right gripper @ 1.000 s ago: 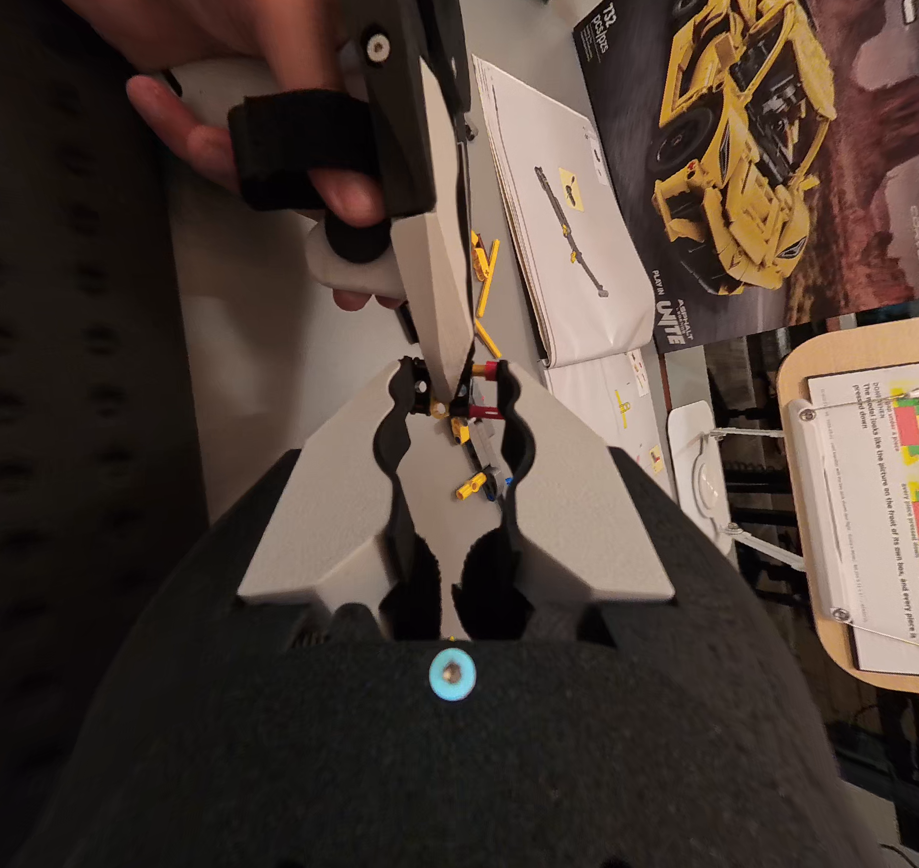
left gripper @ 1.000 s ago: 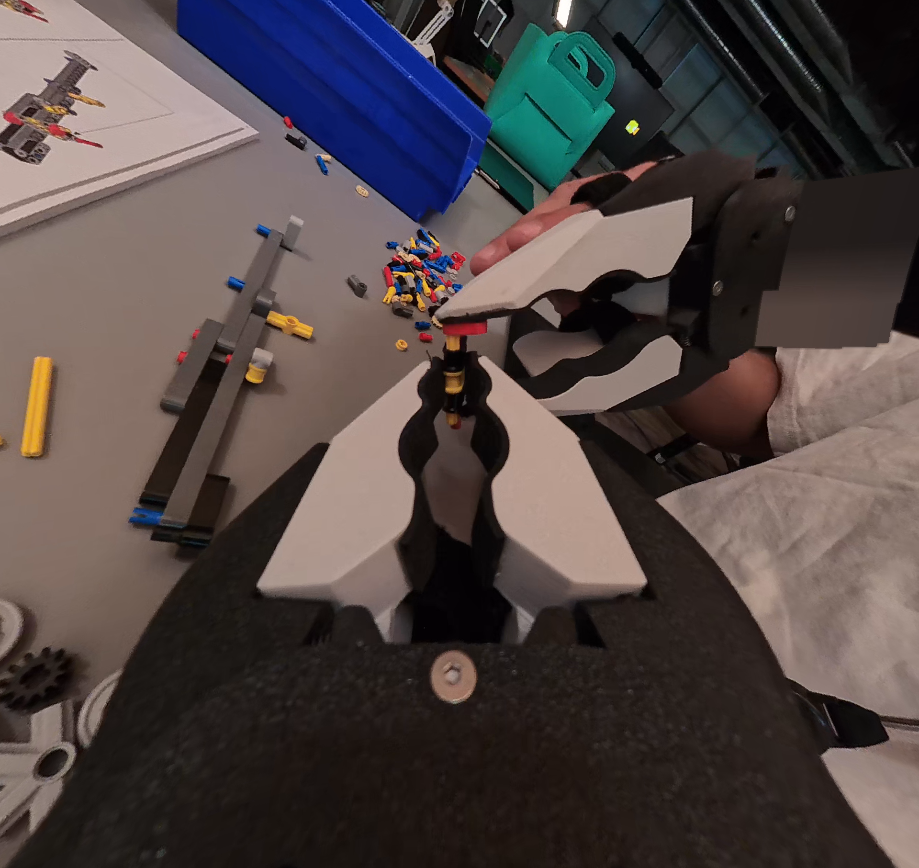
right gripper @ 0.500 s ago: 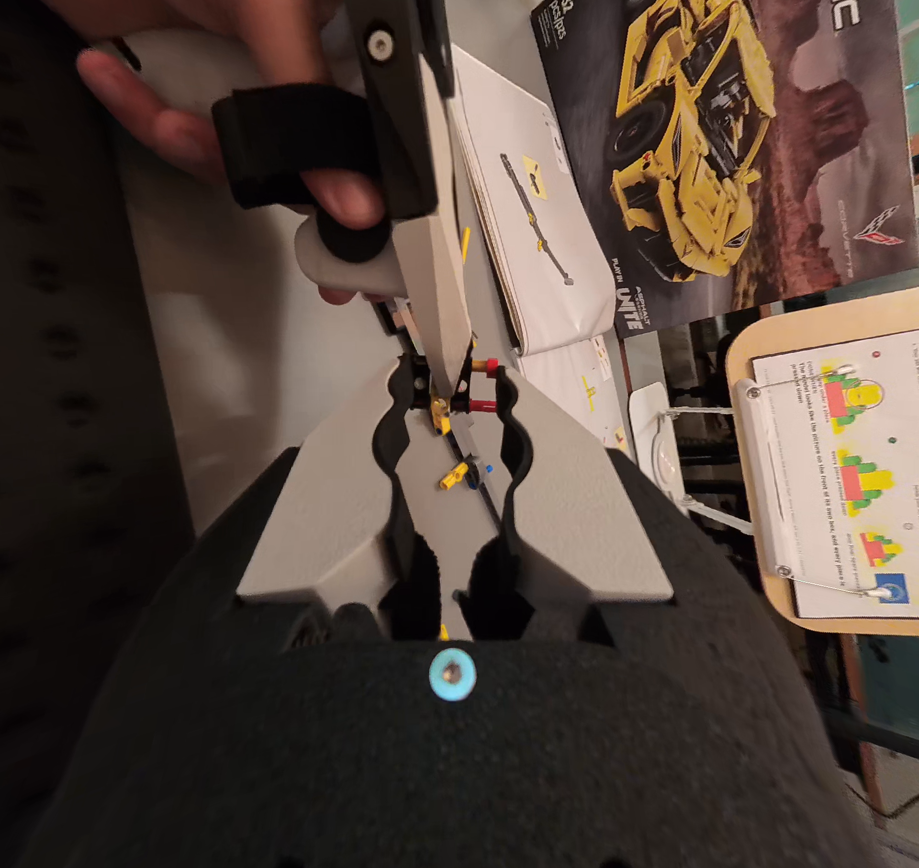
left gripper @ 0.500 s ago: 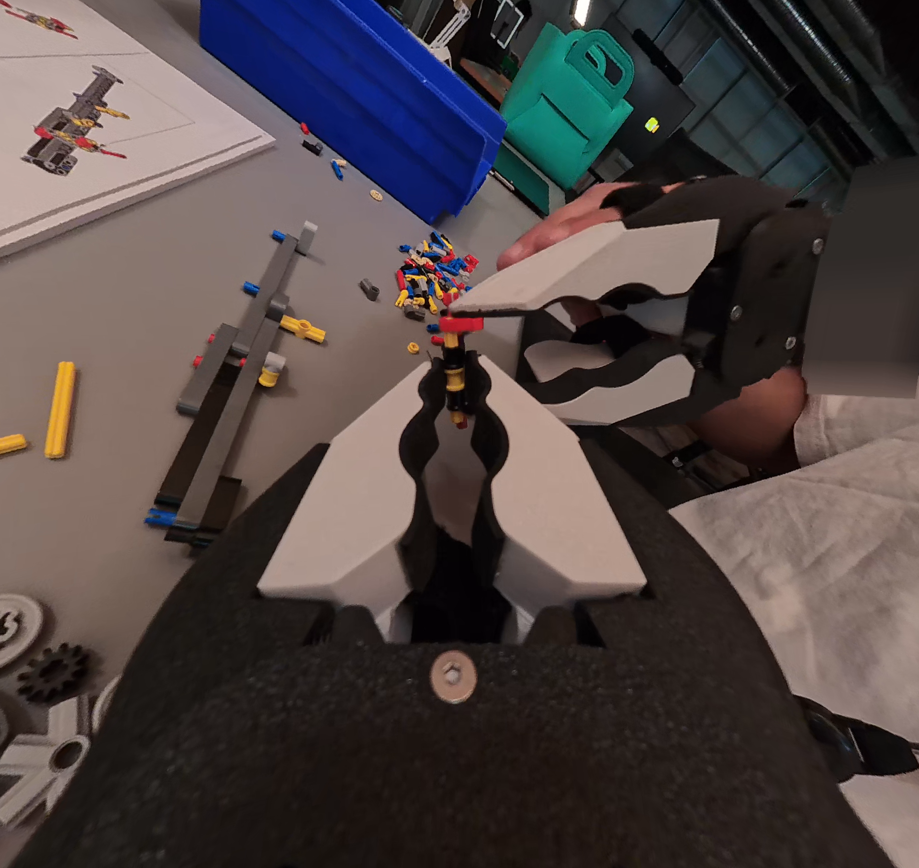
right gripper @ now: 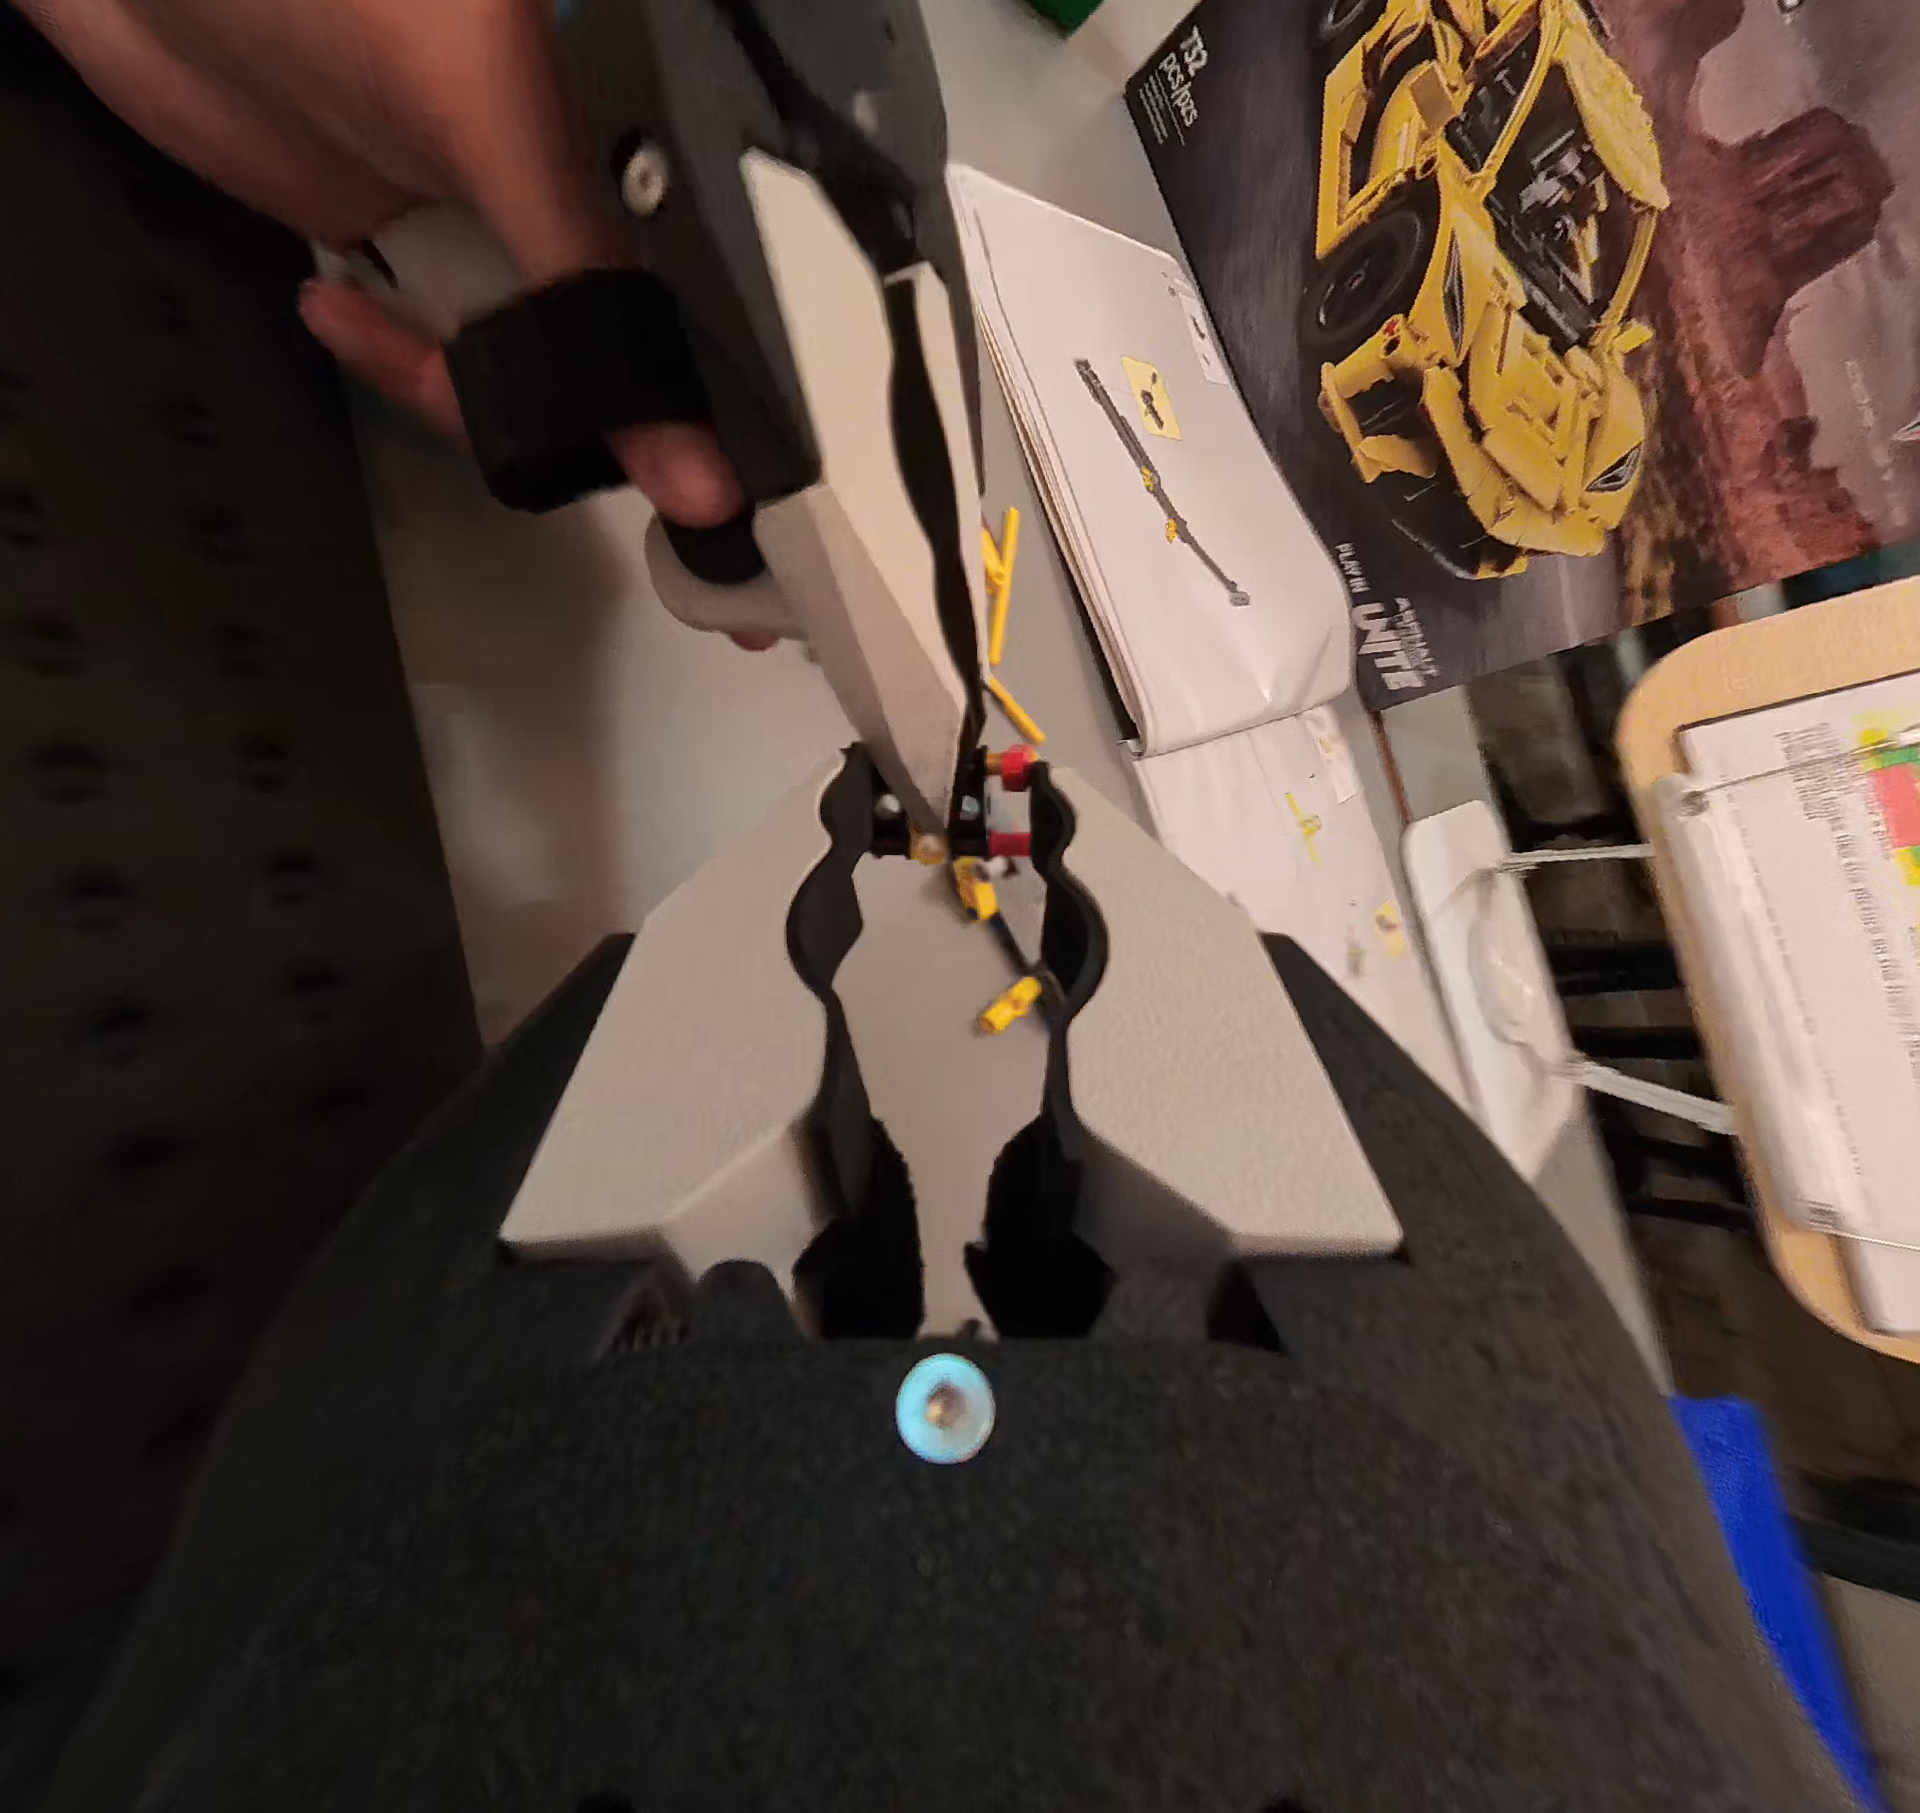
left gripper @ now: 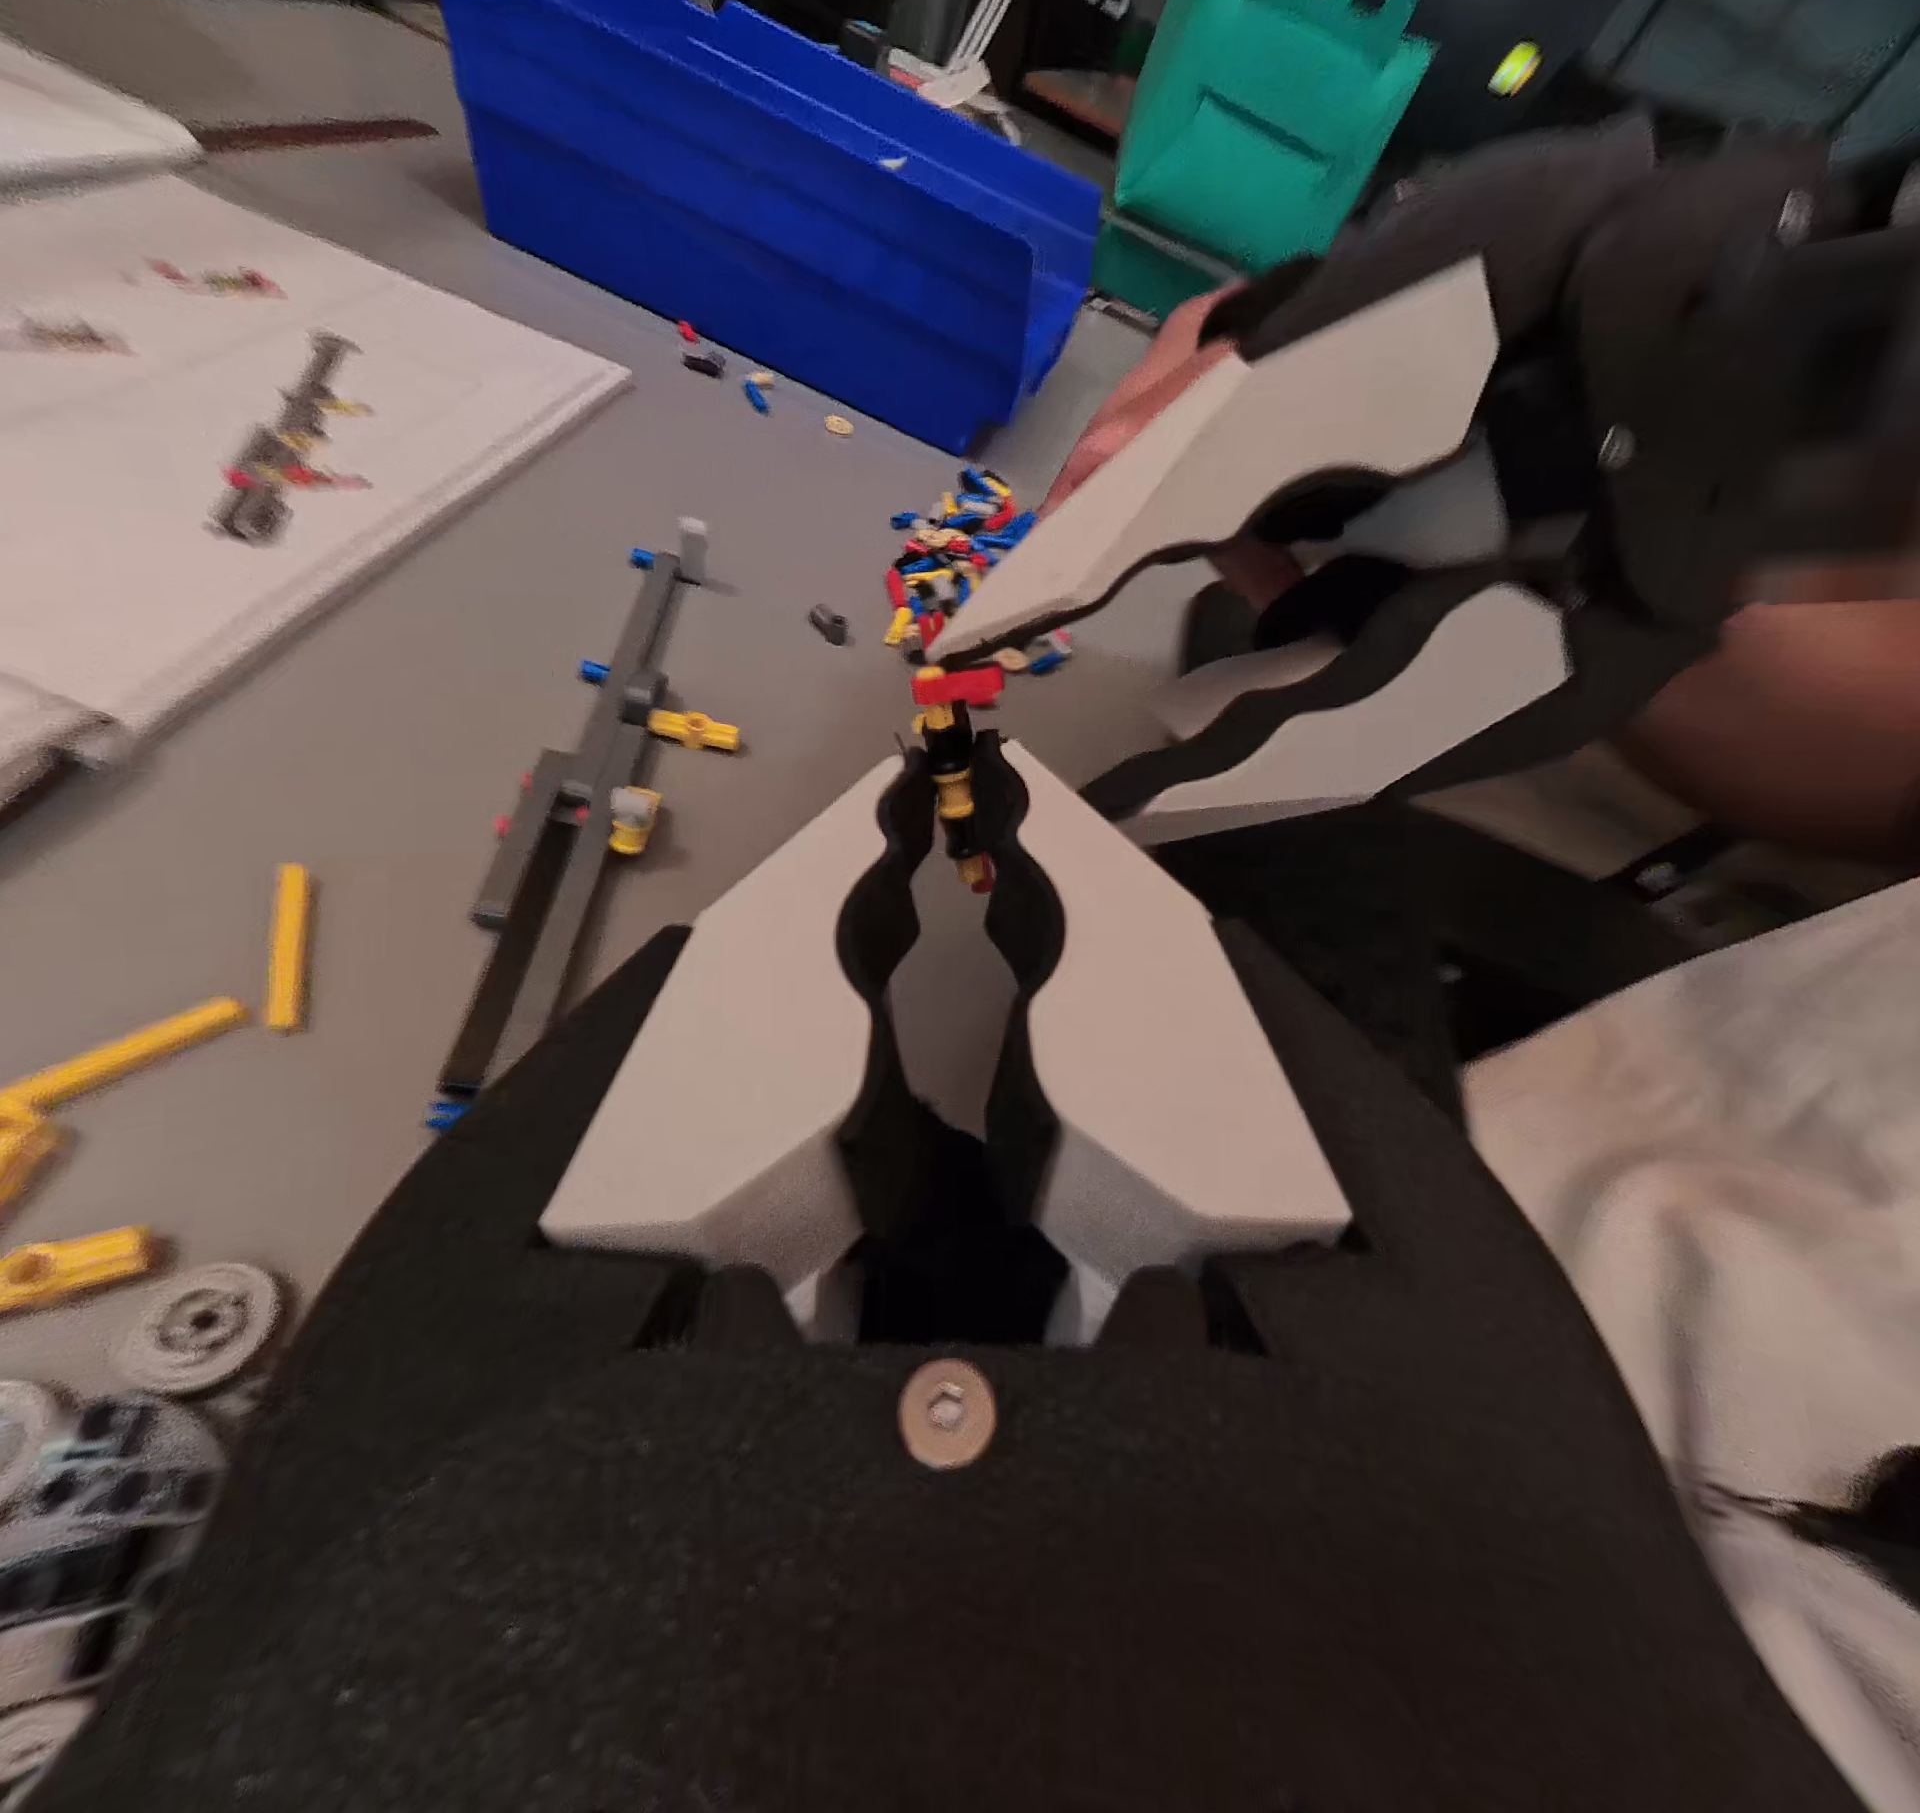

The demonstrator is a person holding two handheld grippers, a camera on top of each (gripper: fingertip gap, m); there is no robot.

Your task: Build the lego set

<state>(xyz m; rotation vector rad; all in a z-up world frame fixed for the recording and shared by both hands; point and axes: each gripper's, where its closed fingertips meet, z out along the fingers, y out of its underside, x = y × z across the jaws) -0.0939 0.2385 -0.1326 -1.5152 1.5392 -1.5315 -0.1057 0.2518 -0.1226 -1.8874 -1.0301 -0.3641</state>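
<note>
- The left hand-held gripper (left gripper: 951, 776) is closed on a small stack of pieces (left gripper: 951, 787): light, stiff, easily pulled apart.
- The right hand-held gripper (right gripper: 940, 797) stands narrow around the red pins (right gripper: 1010, 802); hold those.

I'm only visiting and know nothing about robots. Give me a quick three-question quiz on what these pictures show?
1. True or false: the left gripper is empty.
2. Which colour is the bin behind the pile of loose pieces? A red, B blue, C white.
3. Fill in: the set's box pictures a ___ car.
Key: 1 false, it pinches a small multicoloured assembly. 2 B. 3 yellow.
</note>
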